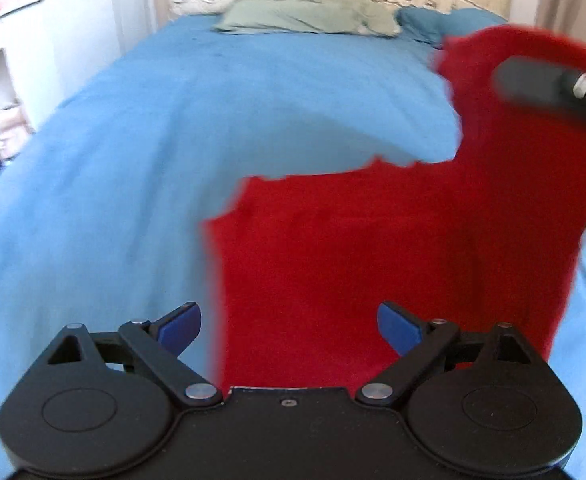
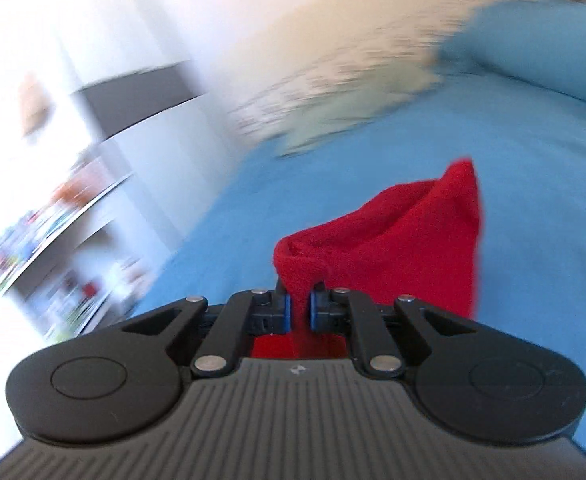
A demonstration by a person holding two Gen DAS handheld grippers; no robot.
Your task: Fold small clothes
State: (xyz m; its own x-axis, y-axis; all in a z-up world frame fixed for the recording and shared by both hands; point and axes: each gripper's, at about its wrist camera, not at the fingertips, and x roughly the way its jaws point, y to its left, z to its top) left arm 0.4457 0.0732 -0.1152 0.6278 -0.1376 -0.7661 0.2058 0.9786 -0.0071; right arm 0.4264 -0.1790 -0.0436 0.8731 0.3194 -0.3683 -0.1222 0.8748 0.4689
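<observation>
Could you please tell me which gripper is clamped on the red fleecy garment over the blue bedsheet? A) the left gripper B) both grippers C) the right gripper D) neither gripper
C: the right gripper's blue pads pinch the red fleecy garment, while the left gripper stands open above it.

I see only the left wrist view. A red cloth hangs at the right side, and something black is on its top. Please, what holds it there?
Observer: The right gripper holds it; both blue pads are shut on a fold of the red cloth.
Operator: Does my left gripper hold something too?
Observer: No. The left gripper is open, with cloth in front of it, not pinched.
Operator: What is beyond the cloth on the right side?
Observer: The blue bed sheet, and a blue pillow further back.
</observation>
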